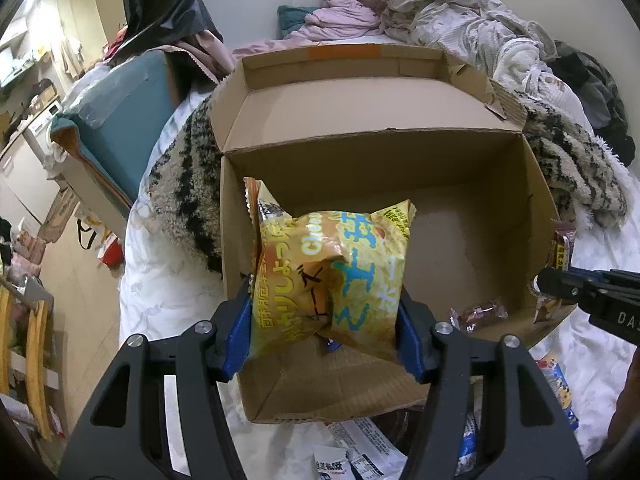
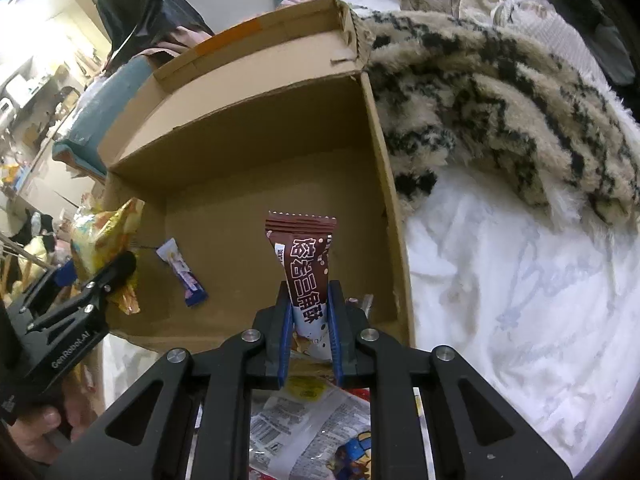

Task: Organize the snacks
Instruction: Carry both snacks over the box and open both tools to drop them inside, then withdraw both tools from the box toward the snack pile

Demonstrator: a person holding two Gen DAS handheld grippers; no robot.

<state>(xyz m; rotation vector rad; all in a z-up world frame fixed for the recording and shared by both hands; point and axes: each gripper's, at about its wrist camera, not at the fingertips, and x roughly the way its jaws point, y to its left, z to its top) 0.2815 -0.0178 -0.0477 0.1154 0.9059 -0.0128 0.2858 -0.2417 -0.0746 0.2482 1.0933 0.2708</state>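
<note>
- Open cardboard box (image 1: 360, 152) sits on a bed with a white quilt (image 2: 500, 272); its far flap is folded back and up.
- Left hand-held gripper (image 1: 324, 320) is clamped on a yellow snack bag (image 1: 332, 276) with blue lettering, blue pads pressing both sides. The bag is crumpled and hangs over the box's near-left part, above the floor of the box.
- Right hand-held gripper (image 2: 310, 336) is closed on a brown chocolate wafer packet (image 2: 306, 272), held upright with its crimped end pointing up, just over the box's near-right edge.
- On the box floor: a small blue-and-white wrapped bar (image 2: 182, 272) lies flat, left of the wafer packet and near the yellow bag.
- A small brown wrapped snack (image 1: 478, 314) lies in the box's near-right corner in the left wrist view.
- Outside the box, against its near wall, loose snack packets (image 2: 304, 420) lie piled on the quilt under both grippers.
- A beige-and-black fuzzy blanket (image 2: 500, 92) lies along the box's right wall and far side.
- Heaped pink and pale bedding (image 1: 400, 4) sits beyond the box's far flap.
</note>
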